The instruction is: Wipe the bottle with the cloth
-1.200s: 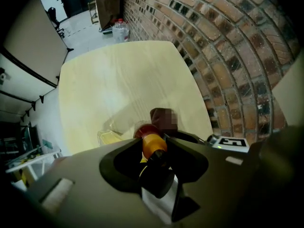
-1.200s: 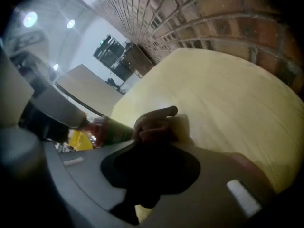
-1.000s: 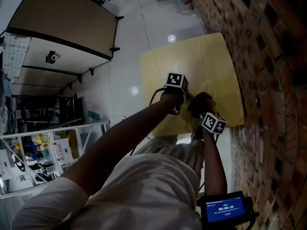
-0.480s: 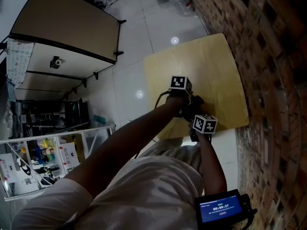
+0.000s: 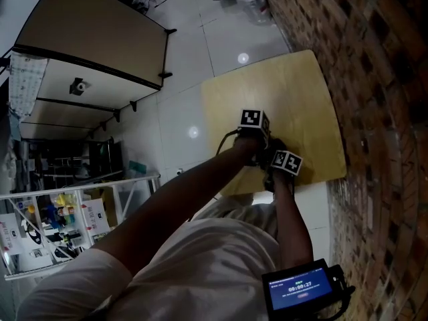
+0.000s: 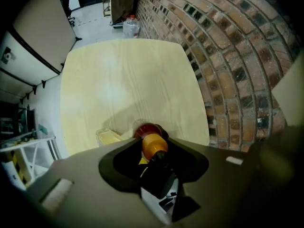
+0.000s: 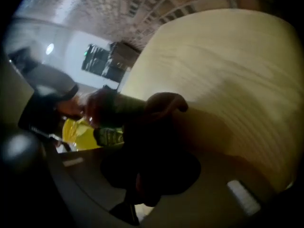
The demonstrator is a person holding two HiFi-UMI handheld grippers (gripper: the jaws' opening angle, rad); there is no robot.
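Left gripper view looks straight down on the bottle (image 6: 155,145). It has a round orange cap and a dark red shoulder below that, and it sits between the jaws of the left gripper (image 6: 153,158), which are closed on its neck. In the right gripper view the bottle's body is clear plastic with yellow liquid inside and a green label band. Whether its base rests on the wood cannot be made out.

Just beside the bottle, and touching its side, is the cloth (image 7: 164,110), a dark brownish, soft, crumpled bunch. The right gripper (image 7: 149,175) pinches its lower end, with the jaws closed on the fabric.

Under the bottle lies the table (image 6: 123,75). Its top is pale yellow wood with fine straight grain and rounded corners, and the bottle is close to its near edge. In the head view both black-and-white marker cubes sit close above the bottle, the left one (image 5: 251,120) slightly farther up the tabletop.

To the right of the bottle runs a brick wall (image 6: 228,46), rough, with dark recessed joints. To its left, glossy white floor tiles (image 5: 180,65) reflect the ceiling lights.
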